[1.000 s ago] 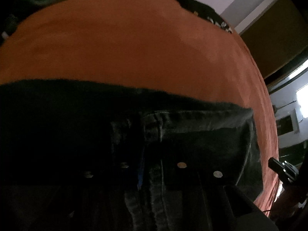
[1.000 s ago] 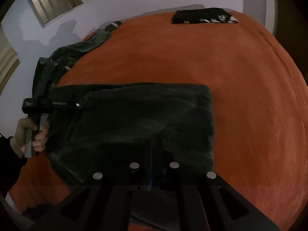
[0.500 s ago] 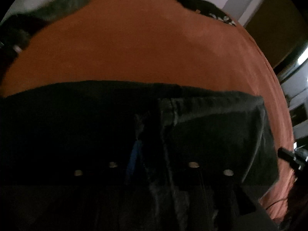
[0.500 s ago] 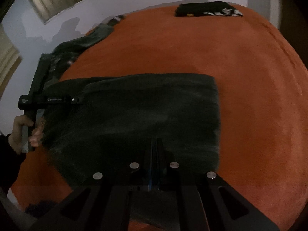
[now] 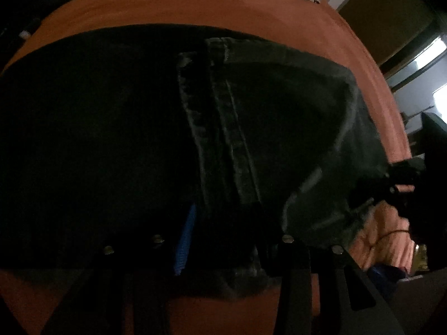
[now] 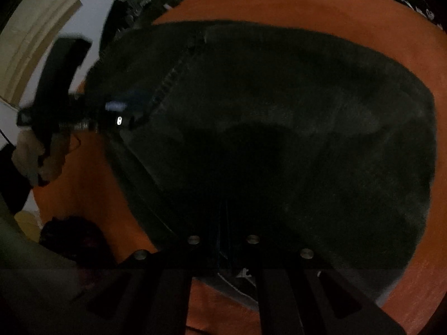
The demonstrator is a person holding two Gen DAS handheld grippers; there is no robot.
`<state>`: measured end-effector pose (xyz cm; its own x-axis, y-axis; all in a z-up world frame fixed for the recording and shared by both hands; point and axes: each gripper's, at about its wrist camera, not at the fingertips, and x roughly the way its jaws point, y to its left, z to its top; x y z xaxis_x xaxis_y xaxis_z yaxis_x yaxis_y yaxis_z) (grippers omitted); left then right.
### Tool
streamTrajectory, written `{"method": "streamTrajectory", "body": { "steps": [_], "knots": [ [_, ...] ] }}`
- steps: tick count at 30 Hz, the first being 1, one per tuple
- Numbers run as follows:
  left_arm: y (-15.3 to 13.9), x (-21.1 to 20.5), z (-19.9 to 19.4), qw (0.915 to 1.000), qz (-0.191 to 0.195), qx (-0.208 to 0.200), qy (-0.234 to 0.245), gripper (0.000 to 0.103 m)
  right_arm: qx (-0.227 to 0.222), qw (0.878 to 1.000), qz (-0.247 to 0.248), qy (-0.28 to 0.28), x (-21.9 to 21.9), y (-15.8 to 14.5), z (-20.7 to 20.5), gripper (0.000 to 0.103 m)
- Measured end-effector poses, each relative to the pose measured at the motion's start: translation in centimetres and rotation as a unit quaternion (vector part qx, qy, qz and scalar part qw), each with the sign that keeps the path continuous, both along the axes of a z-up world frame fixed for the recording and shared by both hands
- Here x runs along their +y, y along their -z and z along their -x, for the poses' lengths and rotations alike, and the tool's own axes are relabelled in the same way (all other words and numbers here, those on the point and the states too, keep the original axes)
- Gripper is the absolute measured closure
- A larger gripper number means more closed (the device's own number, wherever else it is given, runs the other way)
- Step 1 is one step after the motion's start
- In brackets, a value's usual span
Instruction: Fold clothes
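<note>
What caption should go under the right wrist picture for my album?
Dark folded jeans lie on an orange bedspread, with the right hand-held gripper shut on their near edge.

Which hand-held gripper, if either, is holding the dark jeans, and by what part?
The right hand-held gripper is shut on the dark jeans at their near edge. The left hand-held gripper straddles the near seam, jaws apart; no grip shows.

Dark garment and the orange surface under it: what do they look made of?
Dark garment: looks like black or charcoal denim, matte and faded; signs are the thick double-stitched seam and heavy folded hem. Orange surface: seems a soft fabric cover, fleece or plush, matte, with a faint napped texture and no weave visible. Dim light leaves both uncertain.
</note>
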<state>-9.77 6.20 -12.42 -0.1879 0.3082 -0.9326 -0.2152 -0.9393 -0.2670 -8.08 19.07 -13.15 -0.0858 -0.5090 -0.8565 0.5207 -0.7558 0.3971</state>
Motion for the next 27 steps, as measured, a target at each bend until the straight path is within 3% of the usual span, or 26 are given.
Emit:
{"method": "streamTrajectory", "body": {
  "steps": [6,10,11,13,15,17,19,20,22,24,25,27],
  "knots": [
    [-0.2,-0.7,-0.3,0.9999,-0.007,0.007,0.006,0.058,-0.025,1.000,-0.015,-0.009,0.1,1.7,0.9,0.095],
    [-0.6,-2.5,0.1,0.9967,0.061,0.041,-0.033,0.058,-0.035,0.999,-0.012,-0.007,0.2,1.8,1.0,0.095],
    [-1.3,-3.4,-0.2,0.9957,0.057,0.058,-0.045,0.058,-0.033,0.999,-0.012,-0.006,0.2,1.7,1.0,0.095],
    [-3.8,-5.9,-1.3,0.9898,0.036,0.111,-0.081,0.058,-0.023,0.999,-0.020,-0.010,0.0,1.3,0.7,0.094],
    [-5.8,-9.0,-2.3,0.9806,0.042,0.151,-0.119,0.057,-0.016,1.000,-0.010,-0.013,0.2,0.5,0.8,0.094],
    [-6.4,-11.8,-2.3,0.9730,0.043,0.159,-0.161,0.051,-0.007,1.000,0.007,-0.010,0.3,-0.3,1.2,0.094],
    [-5.7,-15.5,-2.0,0.9659,0.003,0.145,-0.214,0.043,0.004,1.000,0.014,-0.010,0.1,-1.1,1.7,0.094],
    [-4.2,-14.3,-1.1,0.9623,-0.005,0.141,-0.233,0.042,0.012,1.000,0.012,-0.013,-0.3,-1.7,2.2,0.094],
    [-2.4,-17.4,-1.5,0.9460,-0.015,0.127,-0.298,0.042,0.036,0.999,0.006,-0.015,-1.5,-2.7,3.0,0.094],
    [-1.4,-18.7,-1.5,0.9320,-0.079,0.122,-0.332,0.043,0.048,0.999,0.007,-0.014,-2.3,-3.4,3.8,0.094],
    [-0.9,-20.3,-2.0,0.9177,-0.133,0.119,-0.355,0.043,0.051,0.999,0.007,-0.015,-2.6,-3.6,4.2,0.094],
    [-0.2,-21.6,-2.5,0.8918,-0.199,0.117,-0.389,0.043,0.060,0.998,-0.001,-0.022,-3.5,-3.9,4.6,0.094]
  ]
}}
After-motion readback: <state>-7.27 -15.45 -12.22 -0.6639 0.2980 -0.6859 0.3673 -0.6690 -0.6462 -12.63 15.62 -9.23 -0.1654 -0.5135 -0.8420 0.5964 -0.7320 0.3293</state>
